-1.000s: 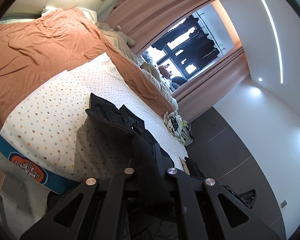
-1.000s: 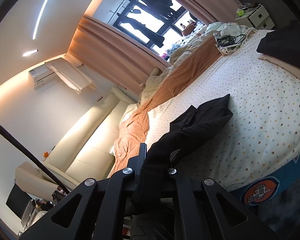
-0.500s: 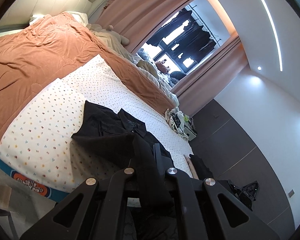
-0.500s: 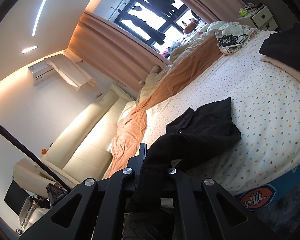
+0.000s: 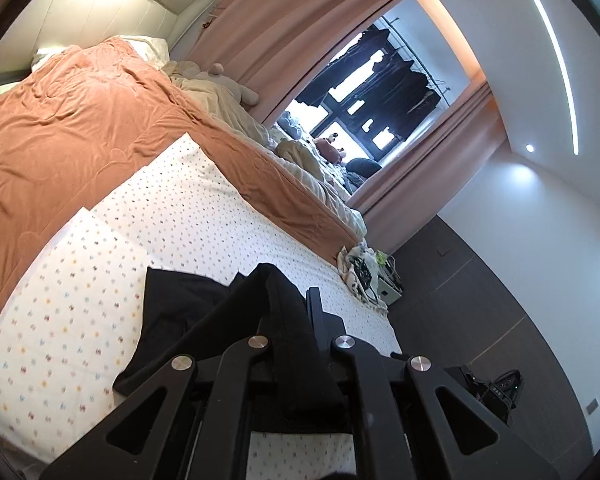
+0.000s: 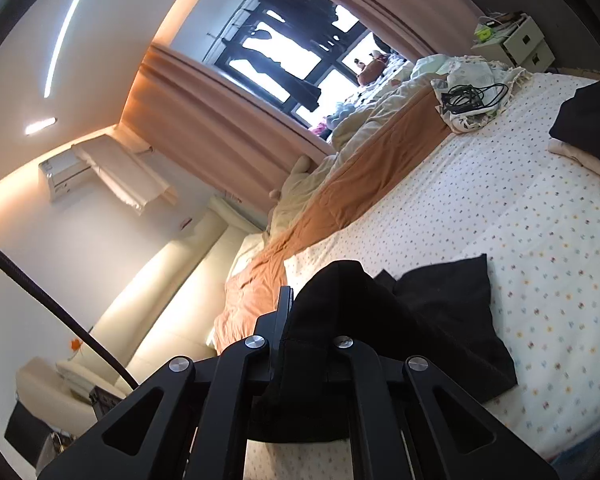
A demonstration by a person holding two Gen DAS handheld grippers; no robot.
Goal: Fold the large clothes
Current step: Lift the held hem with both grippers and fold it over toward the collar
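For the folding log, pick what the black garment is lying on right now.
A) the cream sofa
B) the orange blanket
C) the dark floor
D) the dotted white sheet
D: the black garment spreads over the dotted white sheet, with both the left gripper and the right gripper shut on it.

The right tool [image 6: 296, 320] is clamped on a fold of the black garment [image 6: 440, 320], which bunches up over its fingers and drapes down between them. The rest of the garment spreads to the right, lying on the dotted white sheet [image 6: 520, 216] of the bed. Past the sheet runs an orange blanket [image 6: 364, 184] and, beyond it, rumpled cream bedding [image 6: 300, 196]. A tangle of black cables [image 6: 470, 96] rests on a cloth near the bed's far end — a small white cabinet [image 6: 520, 42] stands just behind. Peach curtains [image 6: 204, 120] frame the window [image 6: 292, 52], and an air conditioner [image 6: 66, 174] hangs on the wall.
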